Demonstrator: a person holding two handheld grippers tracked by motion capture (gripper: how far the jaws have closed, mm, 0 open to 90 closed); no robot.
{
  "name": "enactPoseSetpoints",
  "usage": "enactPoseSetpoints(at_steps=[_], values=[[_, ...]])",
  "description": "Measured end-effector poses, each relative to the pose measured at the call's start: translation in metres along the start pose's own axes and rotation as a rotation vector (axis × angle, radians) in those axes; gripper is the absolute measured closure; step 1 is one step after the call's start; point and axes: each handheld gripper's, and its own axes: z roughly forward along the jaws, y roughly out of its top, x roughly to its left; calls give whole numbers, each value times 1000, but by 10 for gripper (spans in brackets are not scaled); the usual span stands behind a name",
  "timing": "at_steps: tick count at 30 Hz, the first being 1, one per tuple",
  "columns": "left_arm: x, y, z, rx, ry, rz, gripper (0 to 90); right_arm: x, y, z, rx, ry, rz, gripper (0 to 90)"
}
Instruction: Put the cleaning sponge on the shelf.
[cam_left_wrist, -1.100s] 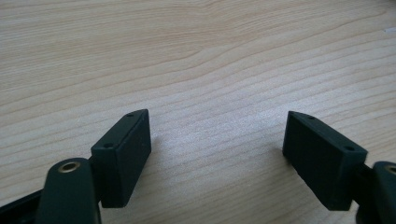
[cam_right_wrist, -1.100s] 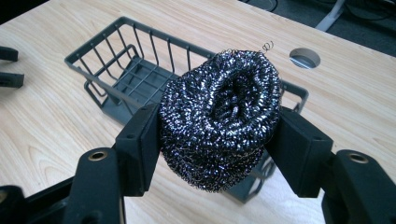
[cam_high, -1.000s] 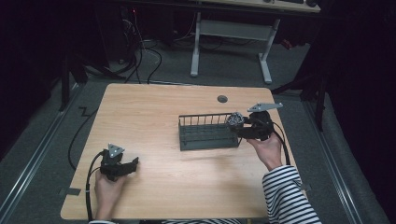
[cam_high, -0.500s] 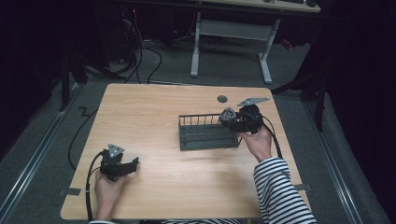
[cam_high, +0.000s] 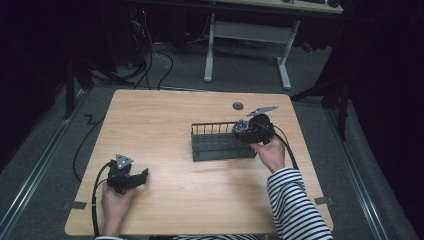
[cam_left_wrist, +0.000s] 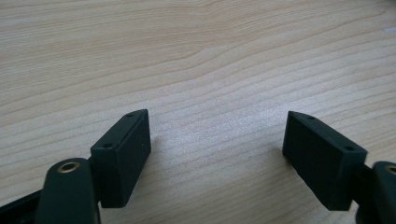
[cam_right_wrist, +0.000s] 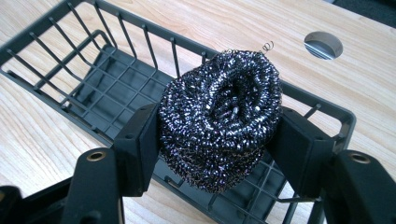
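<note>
Steel-wool scourer (cam_right_wrist: 219, 126) sits clenched in my right claw (cam_right_wrist: 217, 140), hovering over the wire basket's (cam_right_wrist: 84, 84) right end, centre frame. Next I'd lower and release. My left claw (cam_left_wrist: 217, 154) rests released, lower left.

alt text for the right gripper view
The right gripper clamps a steel wool scourer between its two black jaws, above one end of a dark wire basket standing on a light wooden table.
</note>
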Motion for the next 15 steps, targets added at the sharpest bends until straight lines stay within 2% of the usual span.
enactPoseSetpoints(at_steps=[15], values=[[0,0,0,0,-1,0,237,2,-2,21,61,5,4,355]])
